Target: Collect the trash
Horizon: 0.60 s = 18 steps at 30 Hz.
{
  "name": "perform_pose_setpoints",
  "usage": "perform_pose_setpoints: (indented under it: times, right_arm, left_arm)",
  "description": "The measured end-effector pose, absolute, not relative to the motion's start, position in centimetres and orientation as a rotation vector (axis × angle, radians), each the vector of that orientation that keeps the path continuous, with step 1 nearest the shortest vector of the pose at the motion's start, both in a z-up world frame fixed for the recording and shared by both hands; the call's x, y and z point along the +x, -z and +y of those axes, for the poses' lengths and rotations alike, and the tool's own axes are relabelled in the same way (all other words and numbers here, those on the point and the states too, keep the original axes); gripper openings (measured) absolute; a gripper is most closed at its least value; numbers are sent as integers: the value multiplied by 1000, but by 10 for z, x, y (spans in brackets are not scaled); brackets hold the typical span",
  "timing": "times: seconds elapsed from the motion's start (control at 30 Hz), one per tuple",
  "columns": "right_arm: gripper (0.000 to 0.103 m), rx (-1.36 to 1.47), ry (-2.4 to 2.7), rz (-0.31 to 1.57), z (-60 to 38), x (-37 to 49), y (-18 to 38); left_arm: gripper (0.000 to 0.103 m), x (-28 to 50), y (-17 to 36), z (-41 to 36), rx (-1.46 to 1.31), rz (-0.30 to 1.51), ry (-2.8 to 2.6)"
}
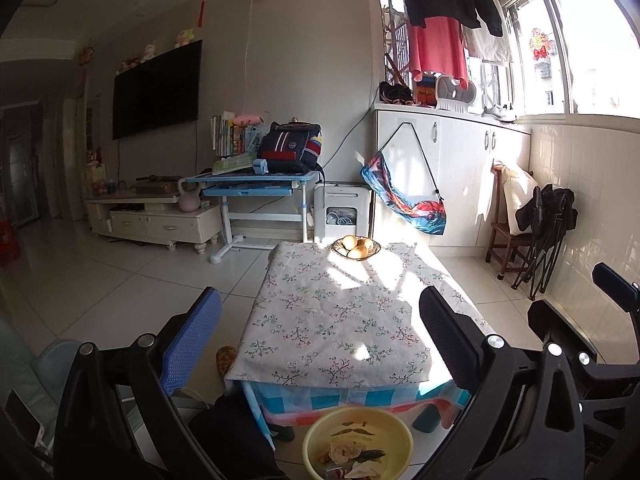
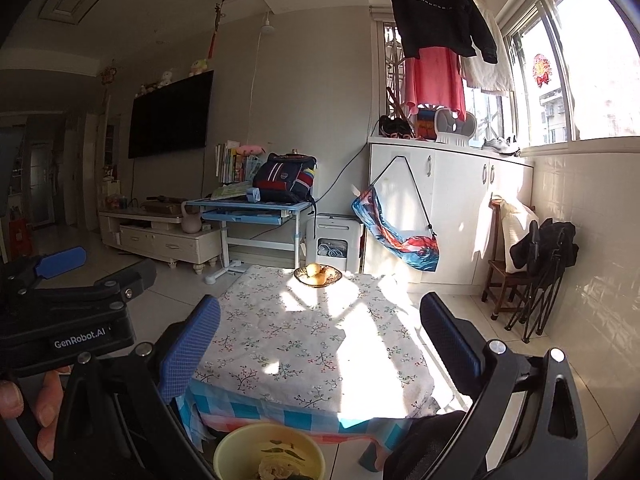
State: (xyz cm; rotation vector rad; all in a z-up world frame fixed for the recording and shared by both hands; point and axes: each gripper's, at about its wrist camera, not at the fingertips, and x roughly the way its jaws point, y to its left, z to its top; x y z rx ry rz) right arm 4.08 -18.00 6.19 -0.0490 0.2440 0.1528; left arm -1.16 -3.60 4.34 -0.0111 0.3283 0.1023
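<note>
A low table (image 1: 320, 320) under a floral tablecloth (image 2: 304, 344) carries a fruit bowl (image 1: 356, 246) at its far end. On the floor before it, a yellow basin (image 1: 357, 440) holds crumpled trash (image 1: 344, 453). Left gripper (image 1: 320, 344) and right gripper (image 2: 320, 344) both gape, released, grasping nothing.

Black gripper (image 1: 320, 340), blue finger pads (image 1: 192, 344)

My left gripper (image 1: 320, 344) stands wide open, nothing between its fingers. Below it, a yellow basin (image 1: 357, 444) holds crumpled trash (image 1: 344, 453). Ahead, the table (image 1: 340, 320) carries a fruit bowl (image 1: 357, 247).
</note>
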Motion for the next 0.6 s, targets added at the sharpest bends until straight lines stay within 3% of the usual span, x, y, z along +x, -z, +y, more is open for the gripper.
perform_pose_setpoints:
  times: [0.6]
  right_arm:
    - [96, -45, -138, 250, -181, 42, -62]
  left_arm:
    - [96, -9, -43, -38, -2, 338, -108]
